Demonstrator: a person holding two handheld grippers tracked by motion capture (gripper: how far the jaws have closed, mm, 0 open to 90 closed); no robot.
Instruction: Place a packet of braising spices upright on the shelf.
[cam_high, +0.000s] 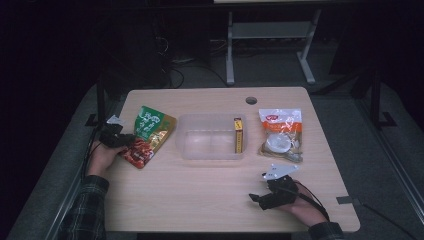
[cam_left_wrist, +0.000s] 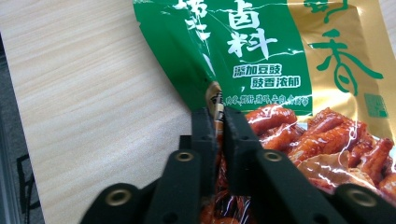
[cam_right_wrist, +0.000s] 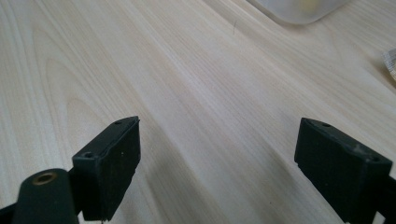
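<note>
With my left gripper (cam_left_wrist: 218, 122) pinched on the near edge of the green-and-gold sauce packet (cam_high: 148, 135) left of the clear plastic tub (cam_high: 212, 137), I lift gently, since the bite looks thin, while my right gripper (cam_right_wrist: 217, 168) waits open-jawed.

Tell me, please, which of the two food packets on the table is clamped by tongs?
The green and gold packet left of the clear tub: the left tongs pinch its edge. The white and orange packet lies untouched.
</note>
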